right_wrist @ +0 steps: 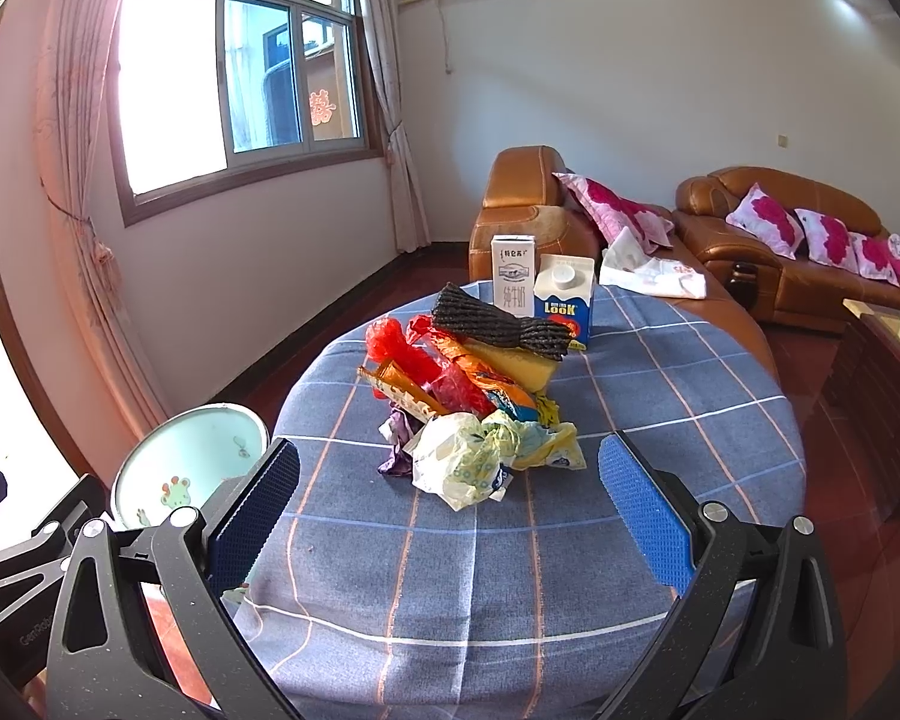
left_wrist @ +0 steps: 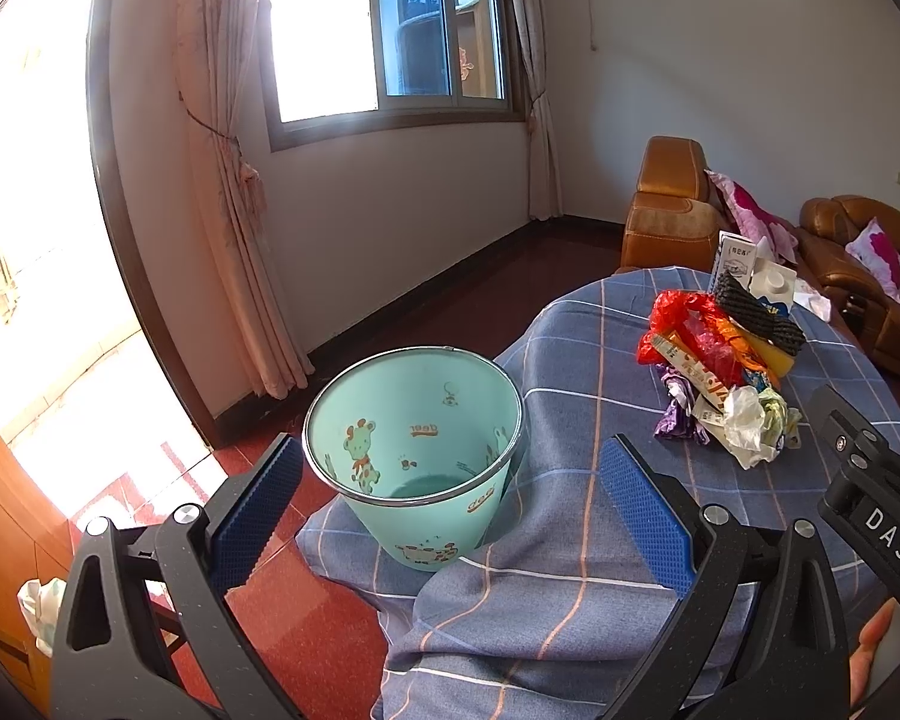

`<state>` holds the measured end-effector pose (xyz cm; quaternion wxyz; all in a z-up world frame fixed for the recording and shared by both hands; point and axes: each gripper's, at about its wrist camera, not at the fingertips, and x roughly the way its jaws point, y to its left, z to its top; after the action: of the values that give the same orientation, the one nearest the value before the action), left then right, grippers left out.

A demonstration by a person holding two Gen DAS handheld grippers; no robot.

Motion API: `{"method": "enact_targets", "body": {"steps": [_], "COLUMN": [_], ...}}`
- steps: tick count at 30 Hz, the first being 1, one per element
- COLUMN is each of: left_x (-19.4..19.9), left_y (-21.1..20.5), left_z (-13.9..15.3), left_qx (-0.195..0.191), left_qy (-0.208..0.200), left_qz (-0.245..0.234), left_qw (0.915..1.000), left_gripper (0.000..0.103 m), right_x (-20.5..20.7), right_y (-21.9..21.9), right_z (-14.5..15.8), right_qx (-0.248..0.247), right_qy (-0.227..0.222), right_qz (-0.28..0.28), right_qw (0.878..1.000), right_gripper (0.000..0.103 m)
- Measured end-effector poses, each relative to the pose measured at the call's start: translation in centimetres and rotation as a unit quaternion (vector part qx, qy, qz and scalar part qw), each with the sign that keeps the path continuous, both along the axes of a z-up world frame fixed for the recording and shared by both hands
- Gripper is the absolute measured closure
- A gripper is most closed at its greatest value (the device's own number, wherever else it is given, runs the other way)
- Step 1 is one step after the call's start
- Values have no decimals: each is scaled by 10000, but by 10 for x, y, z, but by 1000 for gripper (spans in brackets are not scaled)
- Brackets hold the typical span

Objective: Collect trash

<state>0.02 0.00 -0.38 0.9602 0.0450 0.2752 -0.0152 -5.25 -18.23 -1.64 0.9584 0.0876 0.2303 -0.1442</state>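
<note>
A pile of trash (right_wrist: 474, 402) lies on the round table with the blue checked cloth (right_wrist: 660, 396): red plastic bag, black foam net, yellow sponge, wrappers, crumpled white plastic. Two milk cartons (right_wrist: 540, 294) stand behind it. The pile also shows in the left wrist view (left_wrist: 720, 372). A mint-green bin with cartoon prints (left_wrist: 414, 450) stands at the table's left edge, empty inside; it also shows in the right wrist view (right_wrist: 186, 468). My left gripper (left_wrist: 450, 504) is open, its jaws either side of the bin. My right gripper (right_wrist: 450, 498) is open, just short of the pile.
Brown leather sofas (right_wrist: 780, 240) with pink pillows stand behind the table. A wooden side table (right_wrist: 882, 360) is at the right. Red tiled floor (left_wrist: 306, 618) lies below the bin. Curtains and a window are at the left. My right gripper's body shows in the left view (left_wrist: 870, 480).
</note>
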Motion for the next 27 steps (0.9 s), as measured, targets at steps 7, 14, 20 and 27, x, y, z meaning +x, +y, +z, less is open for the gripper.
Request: {"method": "enact_targets", "body": {"steps": [7, 14, 20, 27], "left_x": [1, 2, 6, 12], "left_y": [0, 1, 0, -4], "left_z": [0, -2, -7, -17], "left_qx": [-9, -12, 4, 46], "left_qy": [16, 50, 107, 209], "left_qz": [5, 2, 11, -16], "left_qw": [10000, 10000, 9999, 9998], "left_gripper": [6, 6, 6, 6], "right_x": [-2, -1, -1, 3], "right_y": [-3, -4, -5, -12], "right_z": [1, -1, -3, -10], "right_qx": [34, 33, 47, 69], "right_qy": [5, 30, 37, 125], "right_qz": [-15, 1, -8, -58], "right_qw": [10000, 10000, 10000, 9999], "right_gripper": [5, 5, 5, 5]}}
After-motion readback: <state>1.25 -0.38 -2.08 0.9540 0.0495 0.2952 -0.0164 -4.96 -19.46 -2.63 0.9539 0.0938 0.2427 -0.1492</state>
